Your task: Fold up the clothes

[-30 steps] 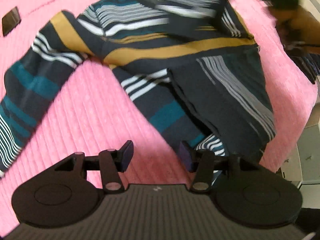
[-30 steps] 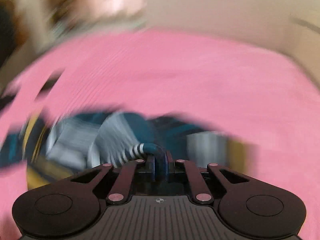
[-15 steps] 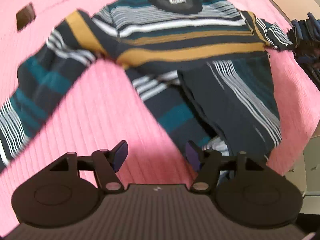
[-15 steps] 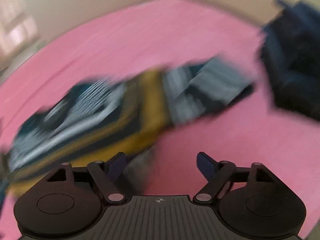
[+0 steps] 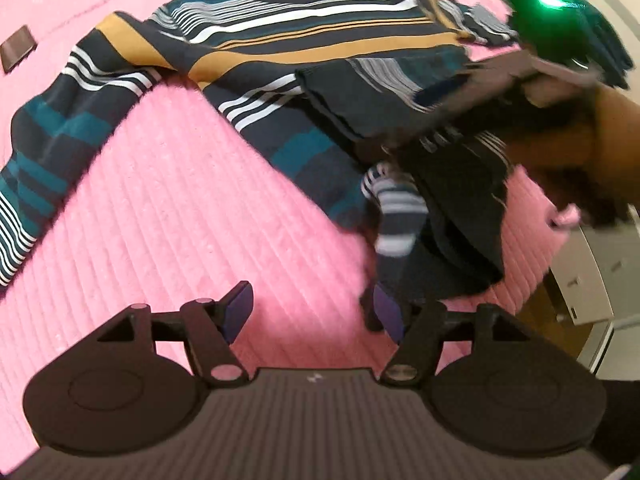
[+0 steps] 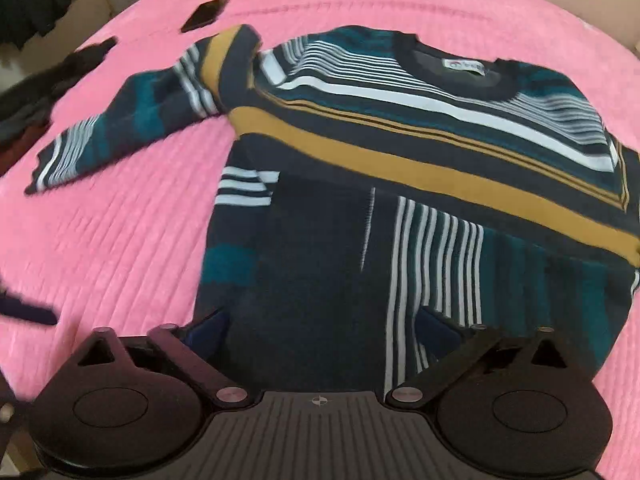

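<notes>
Both grippers stood wide open and held nothing. The left gripper [image 5: 310, 310] hung low over the pink bedspread [image 5: 168, 216], its jaws well apart, with the sweater's cuff [image 5: 394, 208] just beyond its right finger. The right gripper [image 6: 320, 330] hovered over the sweater [image 6: 400, 168], its jaws spread above the dark lower body, near the hem; whether the fingers touched the knit could not be told.

The sweater lay face up and flat on the bedspread, collar away from the person. One sleeve was already folded in across the body, probably to narrow the shape; the other sleeve [image 6: 132, 120] stretched out sideways, unfolded. Open jaws near the hem suggested a grasp was being lined up for the next fold. A dark phone-like slab [image 6: 205, 14] lay well apart, beyond the outstretched sleeve.
</notes>
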Demonstrator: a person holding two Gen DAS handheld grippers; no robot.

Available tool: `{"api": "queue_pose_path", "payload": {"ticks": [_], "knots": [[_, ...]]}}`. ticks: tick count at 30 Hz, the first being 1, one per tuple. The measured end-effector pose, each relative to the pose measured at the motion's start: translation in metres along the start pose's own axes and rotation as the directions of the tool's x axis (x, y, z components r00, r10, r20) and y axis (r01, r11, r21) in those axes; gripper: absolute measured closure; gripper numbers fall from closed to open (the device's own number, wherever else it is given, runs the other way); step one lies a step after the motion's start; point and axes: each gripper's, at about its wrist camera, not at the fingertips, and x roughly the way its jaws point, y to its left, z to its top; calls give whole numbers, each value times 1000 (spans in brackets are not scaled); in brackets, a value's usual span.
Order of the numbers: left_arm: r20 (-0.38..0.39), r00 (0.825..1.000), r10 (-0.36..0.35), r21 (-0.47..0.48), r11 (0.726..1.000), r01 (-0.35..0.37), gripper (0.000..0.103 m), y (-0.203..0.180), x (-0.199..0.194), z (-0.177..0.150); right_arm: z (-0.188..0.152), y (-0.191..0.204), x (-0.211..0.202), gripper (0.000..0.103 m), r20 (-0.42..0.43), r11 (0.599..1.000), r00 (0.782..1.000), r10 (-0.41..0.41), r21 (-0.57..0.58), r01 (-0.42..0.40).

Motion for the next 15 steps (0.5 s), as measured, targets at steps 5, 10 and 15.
{"api": "queue_pose_path", "payload": {"ticks": [5,10,15], "knots": [[42,997,-59,79,995,55,40,-6,-20,-14,-38,-75,-96,91,115,905,987,-109,423,50],[64,990,-126,80,989,121,38,-19,-1,-13,-105,-138,-172,95,105,753,953,-284,640,153],[35,987,-156,-39,987,158,43,-27,50,0,-184,-204,-201,101,-10,427,917,-399,883,196]]}}
